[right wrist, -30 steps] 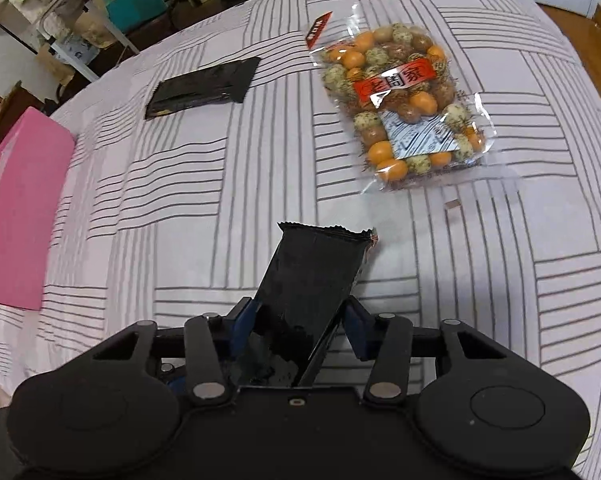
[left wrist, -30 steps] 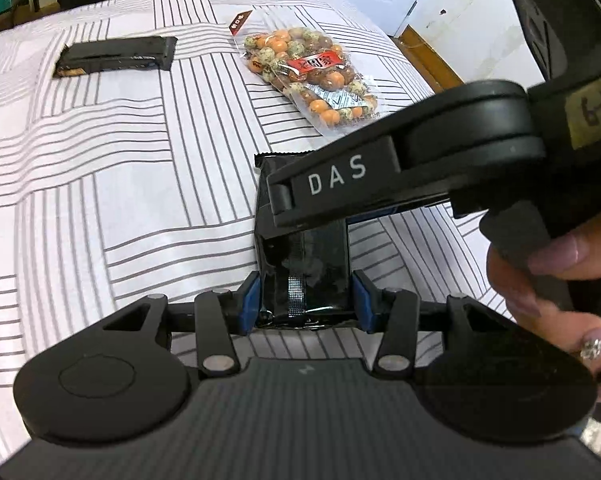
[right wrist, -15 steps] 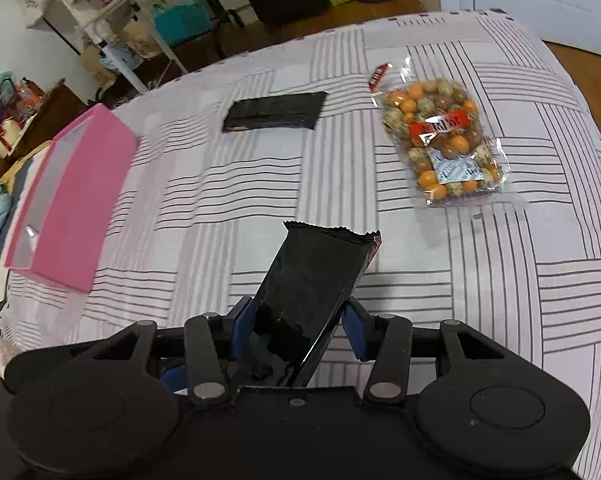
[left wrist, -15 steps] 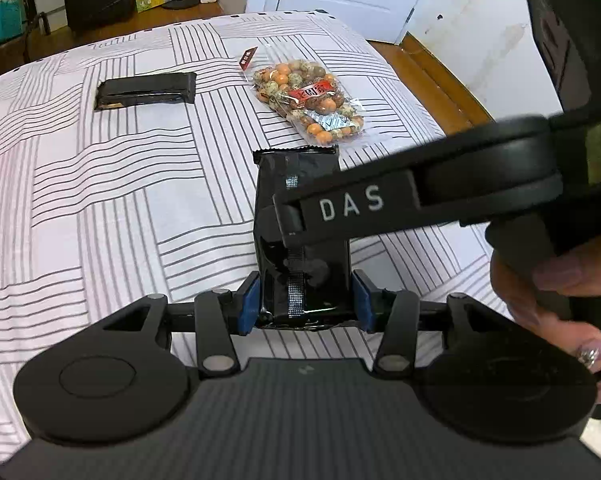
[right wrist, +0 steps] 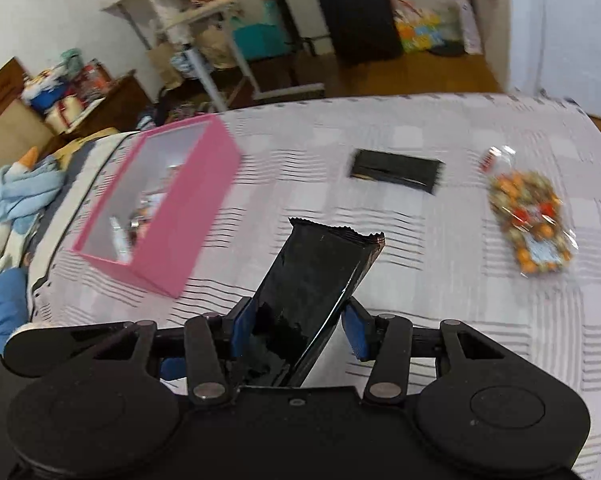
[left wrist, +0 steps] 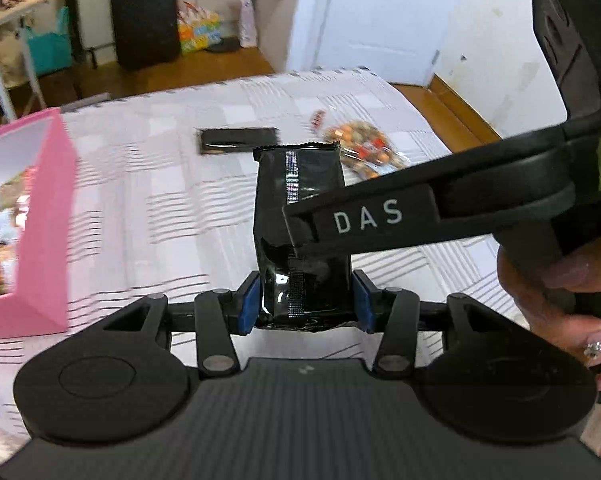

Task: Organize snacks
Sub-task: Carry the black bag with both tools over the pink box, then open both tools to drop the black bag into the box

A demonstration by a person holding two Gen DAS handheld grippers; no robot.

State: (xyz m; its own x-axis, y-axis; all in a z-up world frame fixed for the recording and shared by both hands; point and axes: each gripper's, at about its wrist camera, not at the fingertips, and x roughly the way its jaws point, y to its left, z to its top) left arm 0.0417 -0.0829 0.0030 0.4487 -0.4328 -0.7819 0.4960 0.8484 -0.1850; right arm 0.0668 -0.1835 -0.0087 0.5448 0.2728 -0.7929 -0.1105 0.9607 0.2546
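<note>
Gripping one black snack packet (left wrist: pixel 302 216) between us, we are holding it above the striped bedspread (left wrist: pixel 172 216): left gripper (left wrist: pixel 305 300) clamping its near end, right gripper (right wrist: pixel 298 330) also clamped on it. Behind are lying another black packet (right wrist: pixel 396 170) and a bag of coated nuts (right wrist: pixel 528 224); a pink box (right wrist: pixel 176 216) is sitting to the left.

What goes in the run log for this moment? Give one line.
left gripper: shut on black snack packet | right gripper: shut on black packet | pink box: open | bed: flat black packet, nut bag
</note>
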